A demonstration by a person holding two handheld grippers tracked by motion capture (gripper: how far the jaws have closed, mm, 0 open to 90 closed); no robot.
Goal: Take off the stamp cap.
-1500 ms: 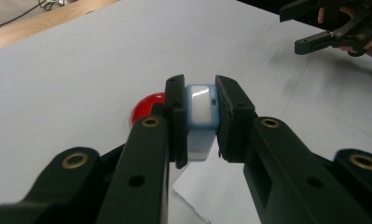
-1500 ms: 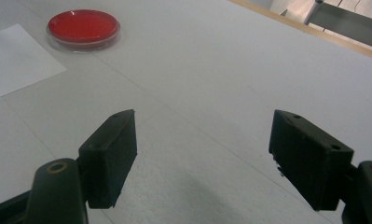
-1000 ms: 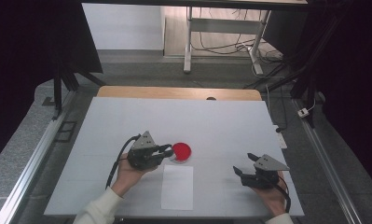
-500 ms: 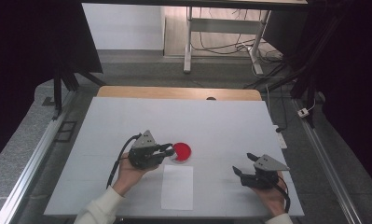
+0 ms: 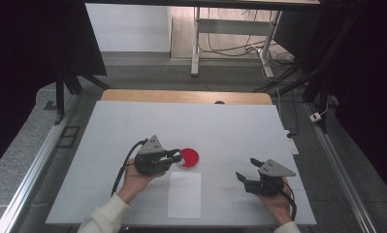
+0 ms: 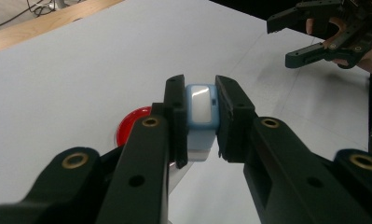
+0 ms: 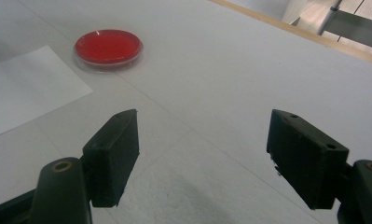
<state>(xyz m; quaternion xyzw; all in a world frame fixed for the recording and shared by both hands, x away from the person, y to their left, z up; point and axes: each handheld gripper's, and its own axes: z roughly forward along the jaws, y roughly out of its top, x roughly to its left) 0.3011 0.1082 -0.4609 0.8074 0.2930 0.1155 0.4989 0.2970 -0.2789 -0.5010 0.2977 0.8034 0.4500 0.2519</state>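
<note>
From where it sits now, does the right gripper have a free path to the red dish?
Probably yes. The right gripper stands open with nothing between its jaws, and only bare table lies between it and the red dish. The left gripper, shut on a small blue and white object, sits at the dish's far side.

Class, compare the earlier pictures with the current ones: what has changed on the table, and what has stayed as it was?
Little changed. The right hand-held gripper has just been closing slightly, with nothing between its jaws, which stand open. The left hand-held gripper stays clamped on the small blue-and-white object beside the red dish. The white paper sheet lies as before.
</note>
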